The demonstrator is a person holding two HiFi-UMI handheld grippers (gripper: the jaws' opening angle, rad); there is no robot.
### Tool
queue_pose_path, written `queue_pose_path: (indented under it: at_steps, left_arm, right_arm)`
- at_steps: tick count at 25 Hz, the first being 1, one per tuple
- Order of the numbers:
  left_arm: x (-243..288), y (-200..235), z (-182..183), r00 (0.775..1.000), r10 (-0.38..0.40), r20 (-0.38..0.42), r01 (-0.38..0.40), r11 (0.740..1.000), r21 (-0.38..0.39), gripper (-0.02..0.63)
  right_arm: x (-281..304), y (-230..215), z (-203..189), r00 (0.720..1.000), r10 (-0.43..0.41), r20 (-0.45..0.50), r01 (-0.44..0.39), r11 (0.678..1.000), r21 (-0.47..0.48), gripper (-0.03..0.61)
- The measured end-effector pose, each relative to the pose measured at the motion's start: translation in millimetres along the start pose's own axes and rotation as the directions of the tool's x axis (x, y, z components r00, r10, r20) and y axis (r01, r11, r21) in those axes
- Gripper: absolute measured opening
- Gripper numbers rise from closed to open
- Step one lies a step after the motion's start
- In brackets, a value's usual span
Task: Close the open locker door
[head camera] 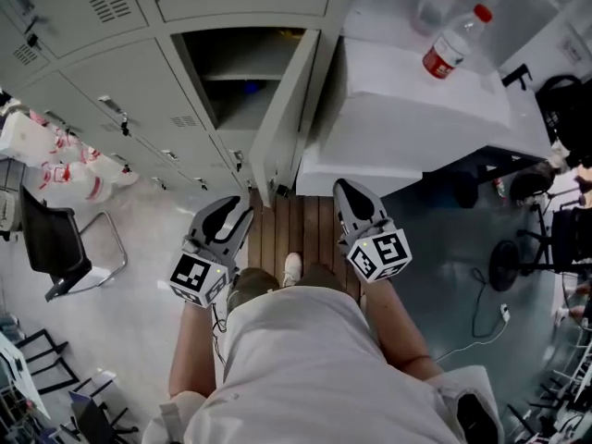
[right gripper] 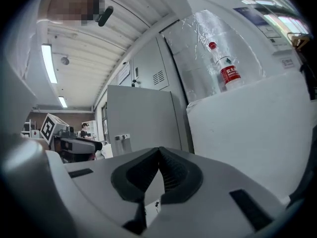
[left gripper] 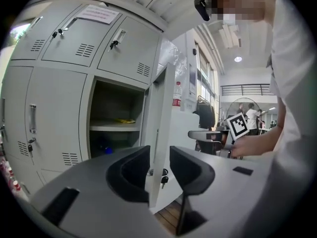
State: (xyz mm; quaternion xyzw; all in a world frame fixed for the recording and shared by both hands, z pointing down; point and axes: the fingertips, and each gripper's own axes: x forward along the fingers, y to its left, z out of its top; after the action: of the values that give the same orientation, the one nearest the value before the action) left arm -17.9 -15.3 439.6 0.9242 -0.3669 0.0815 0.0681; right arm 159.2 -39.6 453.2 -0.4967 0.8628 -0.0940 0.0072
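The grey locker door [head camera: 287, 109] stands swung out from its open compartment [head camera: 245, 77], which has a shelf inside. In the left gripper view the door [left gripper: 163, 113] shows edge-on, with keys [left gripper: 164, 178] hanging from its lock. My left gripper [head camera: 242, 206] is held just short of the door's lower edge. Its jaws stand open [left gripper: 159, 150], with the door edge seen through the gap beyond them and nothing pressed. My right gripper [head camera: 344, 188] is to the right of the door, shut with nothing in it [right gripper: 159, 150]. It faces the door's outer face [right gripper: 141, 118].
A big white box [head camera: 416, 118] stands right of the door, with a red-labelled bottle [head camera: 455, 43] on top. Closed lockers [head camera: 111, 81] run to the left. A black chair [head camera: 55, 248] is at left. I stand on wooden slats [head camera: 296, 225]. Cables lie on the floor at right.
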Motion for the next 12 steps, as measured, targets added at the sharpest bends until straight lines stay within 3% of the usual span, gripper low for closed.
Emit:
queue_pose_path:
  at_steps: [5,12]
  left_arm:
    - [13,2,2,0.999,0.053,-0.004,-0.053,0.998,-0.016,0.138]
    - [32,3,2,0.999,0.039,-0.003,-0.039,0.999,-0.033,0.147]
  right_arm:
    - [9,-8,1,0.998,0.056,-0.014,-0.056,0.998,0.004,0.012]
    - [11,-15,-4,0.998,0.054,-0.045,-0.054,0.999,0.004,0.012]
